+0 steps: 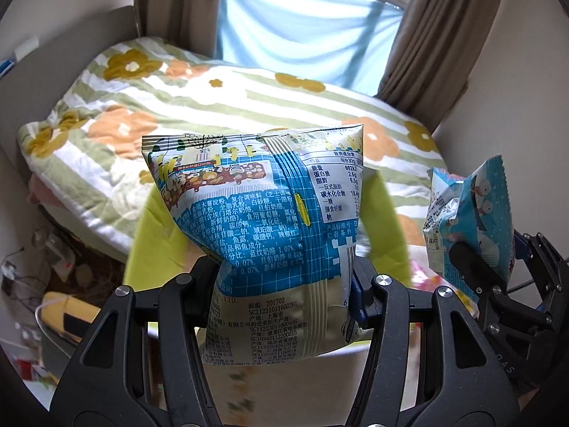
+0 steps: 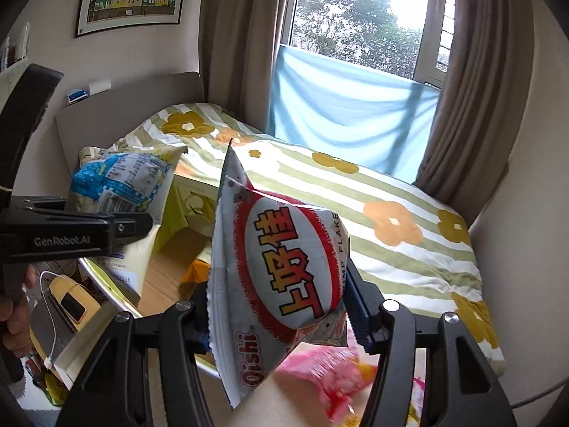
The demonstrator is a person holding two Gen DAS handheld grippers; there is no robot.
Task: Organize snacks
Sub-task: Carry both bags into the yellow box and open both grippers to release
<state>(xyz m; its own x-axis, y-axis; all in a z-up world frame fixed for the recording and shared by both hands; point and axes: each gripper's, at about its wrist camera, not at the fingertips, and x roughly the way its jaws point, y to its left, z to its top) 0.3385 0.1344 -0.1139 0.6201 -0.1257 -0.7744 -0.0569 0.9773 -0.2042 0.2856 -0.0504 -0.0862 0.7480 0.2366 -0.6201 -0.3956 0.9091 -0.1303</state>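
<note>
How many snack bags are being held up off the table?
2: the blue snack bag in the left claw, the Oishi bag in the right claw. Others may be hidden.

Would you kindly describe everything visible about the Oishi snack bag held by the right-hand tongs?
The Oishi snack bag is a puffy, glossy foil-like pouch, white with a red oval ring, yellow Chinese characters and a red "Oishi" logo. It is crumpled, tilted with one crimped end up and the other down, lifted in front of the bed. The right tongs are shut on it, pinching its lower middle from both sides; nothing else clearly touches it.
</note>
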